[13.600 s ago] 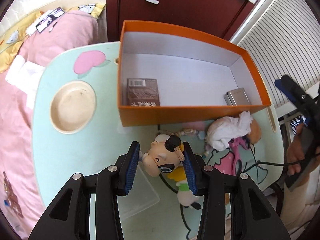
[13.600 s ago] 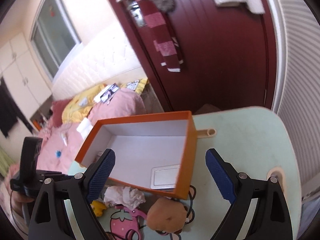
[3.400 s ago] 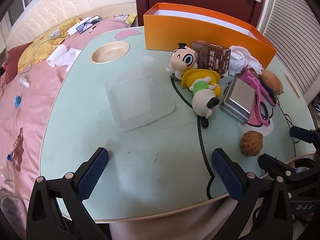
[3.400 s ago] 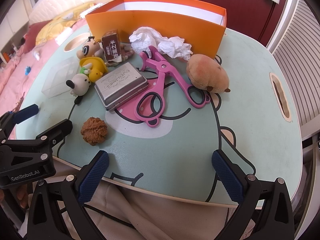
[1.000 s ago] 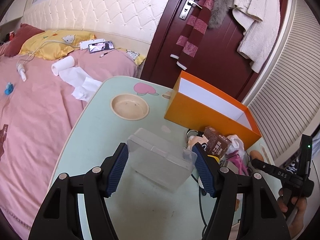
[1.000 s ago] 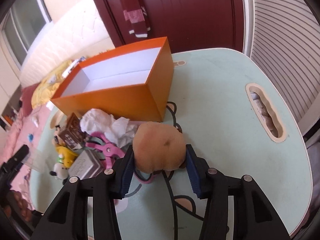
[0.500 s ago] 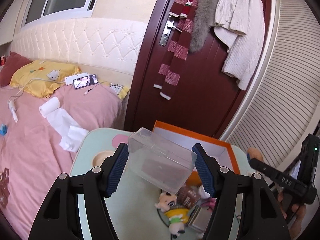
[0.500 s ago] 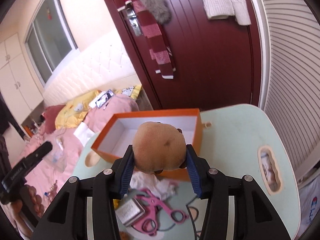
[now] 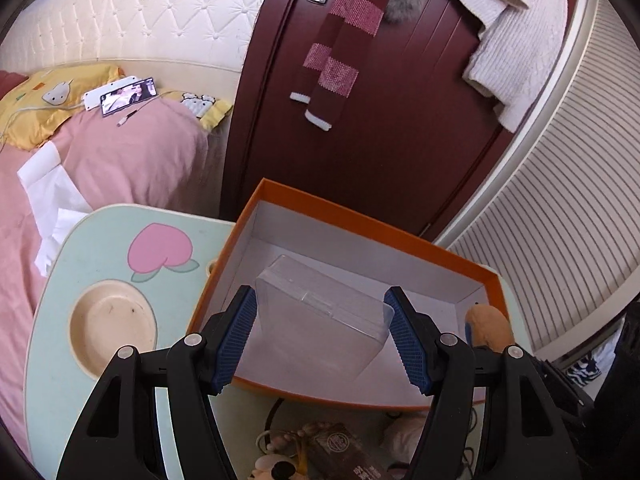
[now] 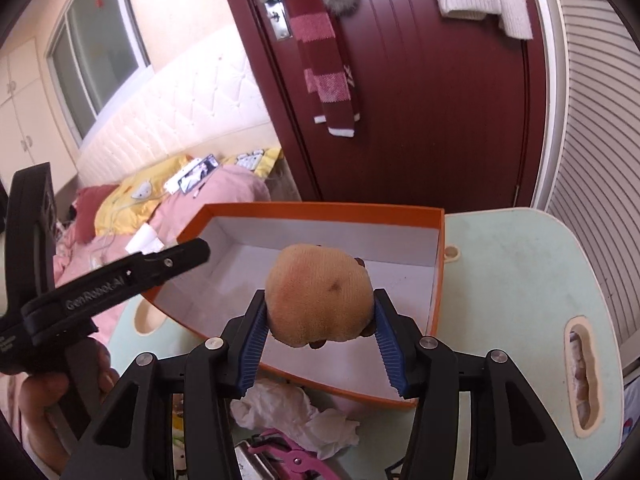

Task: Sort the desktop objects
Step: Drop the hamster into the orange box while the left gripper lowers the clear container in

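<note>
Both loads now carried over the orange box, no longer above the table. Left gripper pinching the clear case; right gripper easing apart, plush toy between its pads, ready to drop.

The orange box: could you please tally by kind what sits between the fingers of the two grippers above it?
clear plastic case: 1, in the left gripper
tan plush toy: 1, between the opening fingers of the right gripper
Total: 2
</note>
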The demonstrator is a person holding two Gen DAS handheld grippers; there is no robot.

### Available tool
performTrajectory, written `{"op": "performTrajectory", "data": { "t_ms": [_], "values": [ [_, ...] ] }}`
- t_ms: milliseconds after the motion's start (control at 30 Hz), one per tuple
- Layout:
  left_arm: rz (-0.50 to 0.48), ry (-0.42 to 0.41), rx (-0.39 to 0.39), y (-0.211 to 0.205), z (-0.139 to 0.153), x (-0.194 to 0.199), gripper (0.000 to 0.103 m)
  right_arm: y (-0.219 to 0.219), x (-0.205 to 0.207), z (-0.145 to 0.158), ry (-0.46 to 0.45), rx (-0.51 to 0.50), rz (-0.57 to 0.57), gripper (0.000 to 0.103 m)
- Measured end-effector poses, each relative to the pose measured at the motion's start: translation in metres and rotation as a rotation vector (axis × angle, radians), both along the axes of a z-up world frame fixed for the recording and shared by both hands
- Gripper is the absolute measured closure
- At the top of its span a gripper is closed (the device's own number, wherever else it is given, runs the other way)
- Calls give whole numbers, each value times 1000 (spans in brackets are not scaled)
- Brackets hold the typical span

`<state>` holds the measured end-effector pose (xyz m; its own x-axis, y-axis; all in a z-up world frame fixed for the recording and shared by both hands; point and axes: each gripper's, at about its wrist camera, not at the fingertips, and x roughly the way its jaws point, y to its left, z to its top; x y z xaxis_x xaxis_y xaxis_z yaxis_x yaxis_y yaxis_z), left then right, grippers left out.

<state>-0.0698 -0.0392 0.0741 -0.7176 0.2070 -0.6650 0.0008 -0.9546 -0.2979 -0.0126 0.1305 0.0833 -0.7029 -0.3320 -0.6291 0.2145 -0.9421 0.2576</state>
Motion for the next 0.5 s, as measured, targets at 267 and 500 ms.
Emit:
{"op": "performTrajectory", "data": {
  "t_ms": [267,500],
  "values": [
    [18,-17,130,-16,1,1,36,3,0,5,31,-30,0,38],
    [34,-8,120,-16,7,5,24,7,6,16,38,-58,6,38]
  ]
}}
